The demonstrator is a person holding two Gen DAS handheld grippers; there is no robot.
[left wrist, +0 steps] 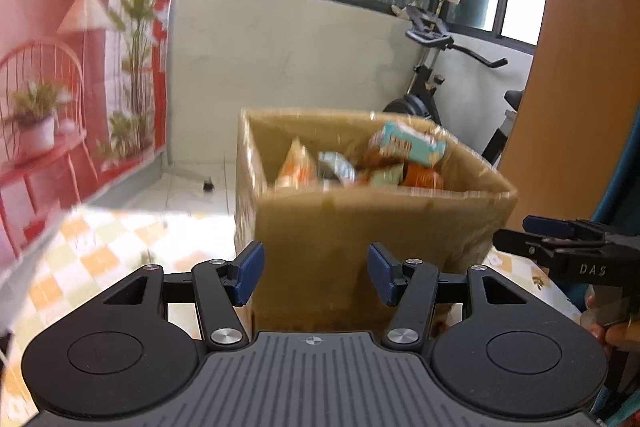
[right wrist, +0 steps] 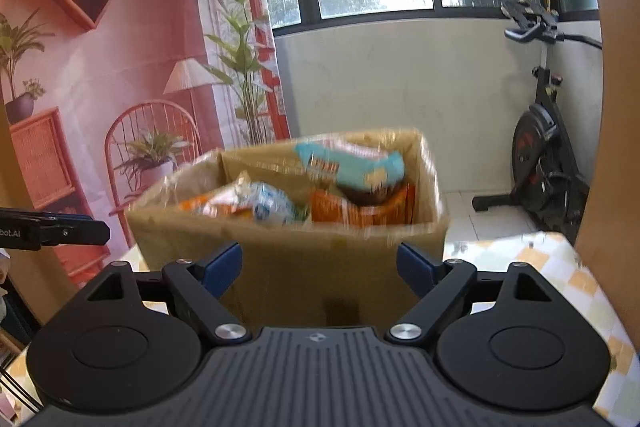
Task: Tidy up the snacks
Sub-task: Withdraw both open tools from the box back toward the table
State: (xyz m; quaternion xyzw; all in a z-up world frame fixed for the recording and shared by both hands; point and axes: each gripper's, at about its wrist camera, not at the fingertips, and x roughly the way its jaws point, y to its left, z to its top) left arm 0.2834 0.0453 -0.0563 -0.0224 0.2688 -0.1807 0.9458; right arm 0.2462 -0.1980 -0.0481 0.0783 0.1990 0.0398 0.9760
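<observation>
Snack box (left wrist: 360, 227) upright, open top.

"DAS" stands in pale letters on the side of the right hand-held gripper (left wrist: 560, 247) in the left wrist view. In the right wrist view, the left hand-held gripper (right wrist: 56, 229) carries "bot.AI", cut off at the frame edge. Print on the snack packs (right wrist: 348, 163) is too blurred to read.
</observation>
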